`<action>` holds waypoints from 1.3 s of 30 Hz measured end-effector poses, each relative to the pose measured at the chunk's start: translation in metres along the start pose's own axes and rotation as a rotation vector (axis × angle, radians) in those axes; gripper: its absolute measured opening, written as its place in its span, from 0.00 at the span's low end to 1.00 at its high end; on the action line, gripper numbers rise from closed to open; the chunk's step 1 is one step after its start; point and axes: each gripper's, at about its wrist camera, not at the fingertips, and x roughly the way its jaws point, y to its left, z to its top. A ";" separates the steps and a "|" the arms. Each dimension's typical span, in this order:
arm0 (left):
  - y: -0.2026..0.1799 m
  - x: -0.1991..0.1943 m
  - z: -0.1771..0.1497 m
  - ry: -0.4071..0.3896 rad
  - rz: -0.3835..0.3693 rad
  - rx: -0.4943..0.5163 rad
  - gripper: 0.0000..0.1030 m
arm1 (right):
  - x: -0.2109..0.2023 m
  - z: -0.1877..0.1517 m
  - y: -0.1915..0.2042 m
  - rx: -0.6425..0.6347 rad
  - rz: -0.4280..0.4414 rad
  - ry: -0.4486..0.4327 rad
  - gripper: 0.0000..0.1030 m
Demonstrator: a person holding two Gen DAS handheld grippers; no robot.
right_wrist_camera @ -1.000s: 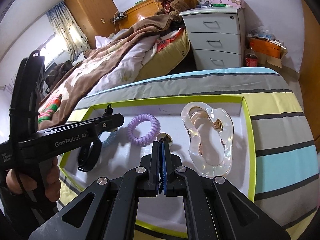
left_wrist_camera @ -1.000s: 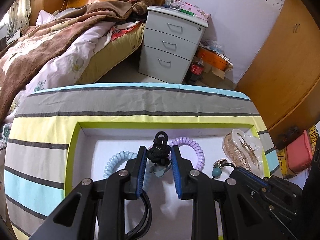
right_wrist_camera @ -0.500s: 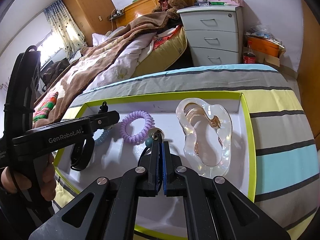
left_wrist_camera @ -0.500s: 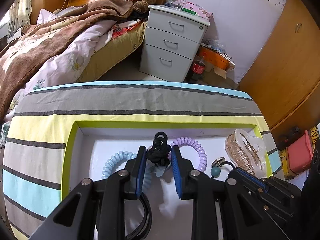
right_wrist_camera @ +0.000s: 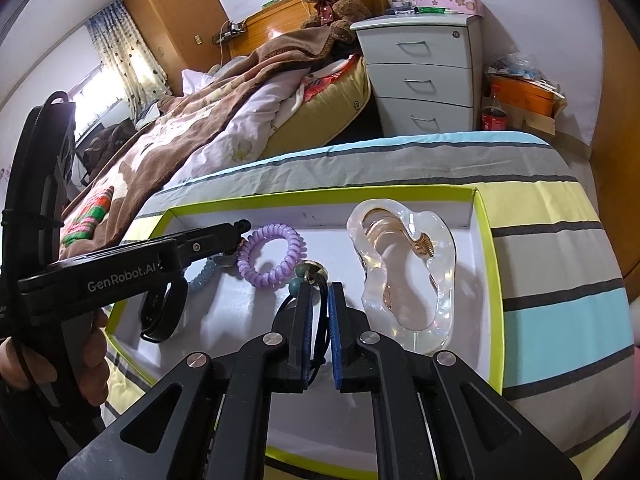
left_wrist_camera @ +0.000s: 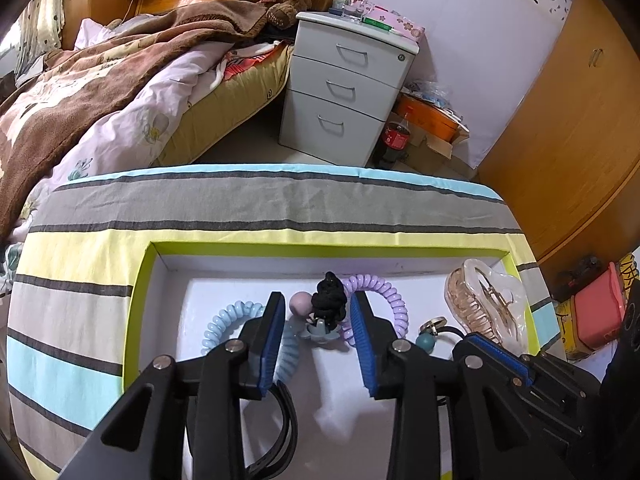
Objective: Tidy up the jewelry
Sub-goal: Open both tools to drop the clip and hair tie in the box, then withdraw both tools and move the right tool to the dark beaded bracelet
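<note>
Jewelry lies in a shallow white tray [left_wrist_camera: 176,280] with a lime rim, set on a striped cloth [left_wrist_camera: 240,204].

The left gripper [left_wrist_camera: 318,312] points down into the tray. Its jaws have just been opening and now stand moderately apart, the blue pads clear of the black knotted tie [left_wrist_camera: 329,300] that stands between them. At the foot of that tie sits a pale blue piece, and a pink bead [left_wrist_camera: 301,303] lies just inside the left pad. A blue coil tie [left_wrist_camera: 228,324] lies to the left of the jaws and passes under the left finger. A purple coil tie [left_wrist_camera: 380,292] lies just right of them, partly behind the right finger. A black band [left_wrist_camera: 286,412] curves below the left finger.

The right gripper [right_wrist_camera: 319,292] is beside the left one, also angled down into the tray. Its jaws have just been opening and show a narrow gap; a thin black cord [right_wrist_camera: 320,328] runs through that gap, and whether the pads still touch it I cannot tell. At the fingertips the cord carries a teal bead [right_wrist_camera: 295,286] and a gold round charm [right_wrist_camera: 310,269]. Right of this gripper lies a clear wavy dish [right_wrist_camera: 404,312] holding a gold hair claw [right_wrist_camera: 394,236]. A hand [right_wrist_camera: 94,360] grips the left gripper's handle.
</note>
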 end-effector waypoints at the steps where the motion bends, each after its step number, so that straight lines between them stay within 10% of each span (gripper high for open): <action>1: -0.001 -0.001 -0.001 -0.001 0.002 0.003 0.37 | -0.001 0.000 0.000 0.000 0.000 -0.002 0.09; 39: -0.002 -0.121 -0.084 -0.128 0.003 0.010 0.56 | -0.081 -0.069 0.037 -0.063 -0.024 -0.084 0.31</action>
